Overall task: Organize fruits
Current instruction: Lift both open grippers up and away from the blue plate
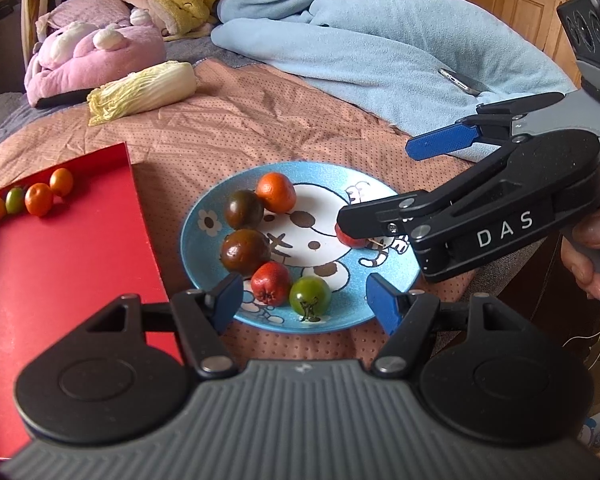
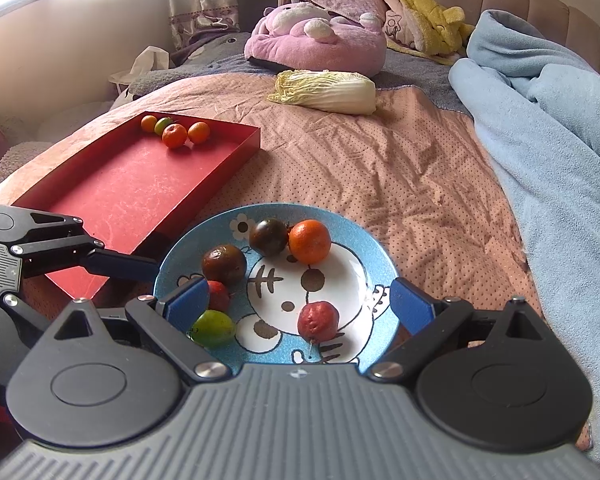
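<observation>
A blue cartoon plate (image 1: pixel 204 256) (image 2: pixel 364 240) on the bed holds an orange (image 1: pixel 276 192) (image 2: pixel 310 241), two dark tomatoes (image 1: pixel 244 209) (image 2: pixel 224 264), a green tomato (image 1: pixel 310 295) (image 2: pixel 214 328) and two red fruits (image 1: pixel 271 283) (image 2: pixel 318 321). My left gripper (image 1: pixel 306 304) is open, its fingers flanking the near red fruit and green tomato. My right gripper (image 2: pixel 296 302) (image 1: pixel 374 186) is open over the plate, the lone red fruit between its fingers. A red tray (image 1: pixel 60 264) (image 2: pixel 140 184) on the left holds several small fruits (image 1: pixel 39 199) (image 2: pixel 175 135).
A napa cabbage (image 1: pixel 144 90) (image 2: pixel 328 90) lies further back on the pink bedspread. A blue blanket (image 1: pixel 380 48) (image 2: pixel 560 140) with a phone (image 1: pixel 462 80) on it is on the right. Pink and yellow plush toys (image 1: pixel 96 52) (image 2: pixel 320 40) sit at the back.
</observation>
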Motion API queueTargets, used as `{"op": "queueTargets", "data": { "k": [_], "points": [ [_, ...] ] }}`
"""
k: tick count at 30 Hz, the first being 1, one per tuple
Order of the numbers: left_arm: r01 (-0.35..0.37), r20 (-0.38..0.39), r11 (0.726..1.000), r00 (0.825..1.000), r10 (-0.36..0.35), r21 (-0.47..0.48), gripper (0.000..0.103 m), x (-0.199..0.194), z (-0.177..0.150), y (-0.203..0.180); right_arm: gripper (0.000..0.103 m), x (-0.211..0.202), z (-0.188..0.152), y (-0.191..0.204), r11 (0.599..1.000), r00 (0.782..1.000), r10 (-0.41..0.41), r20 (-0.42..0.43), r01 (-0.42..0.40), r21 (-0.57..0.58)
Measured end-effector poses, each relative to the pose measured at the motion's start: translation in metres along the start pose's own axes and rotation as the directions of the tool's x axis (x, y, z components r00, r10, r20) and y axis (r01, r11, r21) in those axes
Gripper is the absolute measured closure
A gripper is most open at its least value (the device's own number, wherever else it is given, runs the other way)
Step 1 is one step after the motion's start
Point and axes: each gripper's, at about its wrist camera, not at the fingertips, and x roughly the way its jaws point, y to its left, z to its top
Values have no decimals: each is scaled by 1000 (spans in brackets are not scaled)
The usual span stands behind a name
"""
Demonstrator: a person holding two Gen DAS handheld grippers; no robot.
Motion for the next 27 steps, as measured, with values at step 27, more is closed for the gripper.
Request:
{"op": "queueTargets", "data": {
  "k": [27],
  "points": [
    [-70, 39, 984, 996, 78, -164, 33, -14, 3, 40, 4, 5, 28, 10, 999, 1000, -4, -24, 6, 53]
  ]
}}
